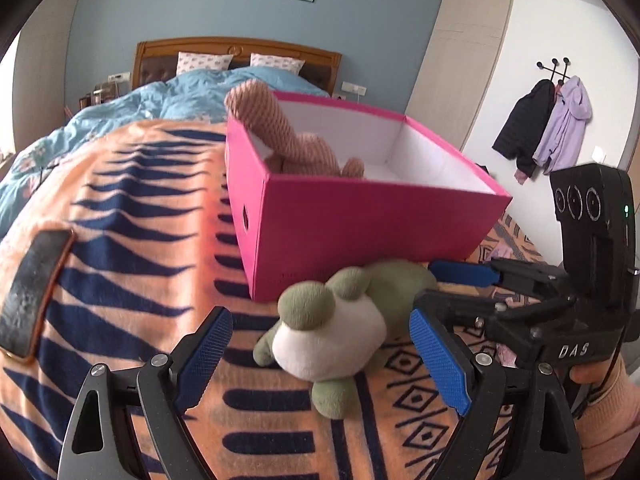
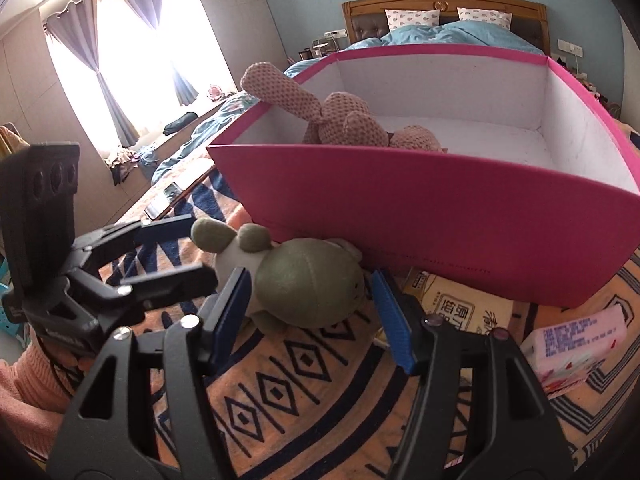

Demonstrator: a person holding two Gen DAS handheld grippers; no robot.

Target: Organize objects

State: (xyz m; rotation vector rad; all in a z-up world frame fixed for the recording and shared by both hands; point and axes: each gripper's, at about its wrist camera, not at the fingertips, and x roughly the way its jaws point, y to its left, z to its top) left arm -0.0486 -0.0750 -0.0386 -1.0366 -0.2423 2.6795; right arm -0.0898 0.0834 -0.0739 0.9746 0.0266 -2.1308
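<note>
A soft green and white stuffed frog toy (image 1: 340, 332) lies on the orange blanket with dark blue stripes and diamonds (image 1: 132, 216) that covers the bed. The frog is just in front of the big pink cardboard box with white insides (image 1: 360, 216), and its back end looks like it touches the box wall.

The left gripper (image 1: 320, 364) has its jaws spread wide apart and holds nothing. The frog's white face and round eyes sit between the two blue pads, a bit ahead of them. Neither pad touches the frog.

The right gripper (image 2: 316, 312) also has its jaws spread apart. The frog's round green body (image 2: 308, 280) sits right between them. The left blue pad is very close to the body, and I cannot tell if it touches. The right pad is just beside the frog with a small gap.

Inside the box, at the far left from the jaws, a pink-brown knitted bunny toy (image 2: 340, 116) rests with one long ear sticking up over the rim.

To the right of the right jaws, a small pink and white packet with printed writing (image 2: 576, 344) lies on the blanket. A flat yellow packet with dark print (image 2: 448, 300) pokes out from under the box. Far to the left of the left jaws, a dark flat phone-like thing with an orange edge (image 1: 32, 292) lies on the blanket.
</note>
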